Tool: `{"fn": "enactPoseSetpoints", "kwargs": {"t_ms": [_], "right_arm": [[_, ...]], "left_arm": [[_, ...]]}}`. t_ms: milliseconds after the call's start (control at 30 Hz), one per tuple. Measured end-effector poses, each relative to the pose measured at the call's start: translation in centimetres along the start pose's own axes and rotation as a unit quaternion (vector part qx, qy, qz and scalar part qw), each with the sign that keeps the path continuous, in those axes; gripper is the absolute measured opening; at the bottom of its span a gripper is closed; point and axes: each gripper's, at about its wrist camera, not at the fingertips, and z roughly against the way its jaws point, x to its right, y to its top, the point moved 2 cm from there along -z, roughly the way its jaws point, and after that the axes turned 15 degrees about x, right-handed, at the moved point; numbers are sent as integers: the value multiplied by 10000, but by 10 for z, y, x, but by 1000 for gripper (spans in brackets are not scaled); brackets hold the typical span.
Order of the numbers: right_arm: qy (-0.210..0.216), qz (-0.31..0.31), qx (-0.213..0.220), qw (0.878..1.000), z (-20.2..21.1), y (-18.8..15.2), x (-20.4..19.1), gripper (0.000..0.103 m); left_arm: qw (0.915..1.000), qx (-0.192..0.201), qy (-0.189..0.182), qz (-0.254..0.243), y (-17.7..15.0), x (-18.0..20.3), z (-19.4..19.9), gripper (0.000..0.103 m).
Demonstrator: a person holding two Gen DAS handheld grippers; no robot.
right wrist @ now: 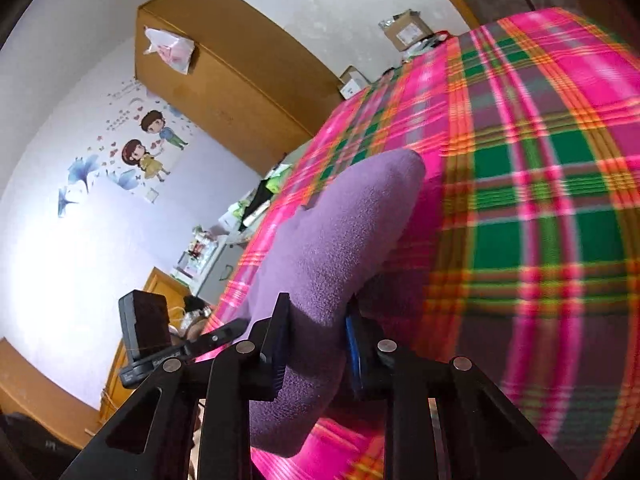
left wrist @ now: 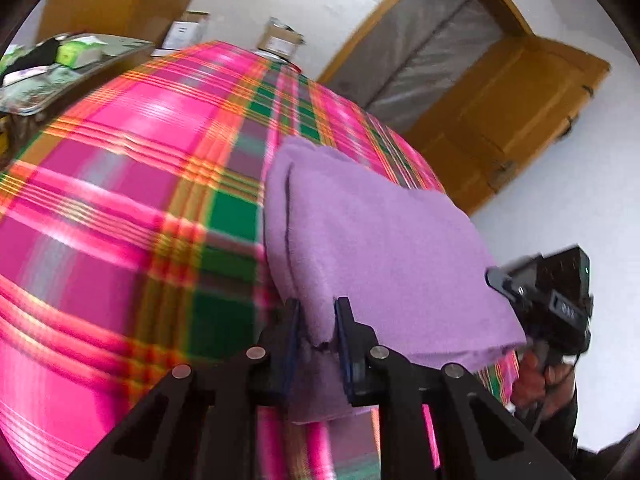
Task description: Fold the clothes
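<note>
A folded purple fleece cloth (left wrist: 380,232) is held up over a bed covered in a pink, green and orange plaid sheet (left wrist: 120,200). My left gripper (left wrist: 316,312) is shut on the cloth's near edge, with a thick fold pinched between its pads. The right gripper (left wrist: 500,278), held by a person's hand (left wrist: 536,380), grips the cloth's right end. In the right wrist view, my right gripper (right wrist: 318,308) is shut on a bunched fold of the cloth (right wrist: 352,216), which arches up over the plaid sheet (right wrist: 540,200). The left gripper (right wrist: 236,326) shows at the lower left.
A wooden door (left wrist: 520,112) stands open beyond the bed. Cardboard boxes (left wrist: 280,40) sit past the far edge. A cluttered side table (left wrist: 60,64) is at the left. A wooden wardrobe (right wrist: 224,80), wall stickers (right wrist: 148,148) and a small cabinet (right wrist: 208,256) line the wall.
</note>
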Motion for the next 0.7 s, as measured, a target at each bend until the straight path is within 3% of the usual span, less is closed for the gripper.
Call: {"fn": "enactPoseSetpoints", "kwargs": {"t_ms": [167,300,567,700], "right_arm": [[-268,-331,-219,9989,1,-16,23,35],[-183,-449,-169,9987,-3,-18,26,44],[-203,-488,-175,9984,-10,-20,31,40],[-193,-463,-53,9987,-5,-21,31,34]], "left_arm": [[10000,3,82,49,2,1,-6,24],[9998,-8,180,21,6,0,-10,31],[9997,48,176,185,9,-1,-22,31],[9997,81,187,97,10,6,-18,20]]}}
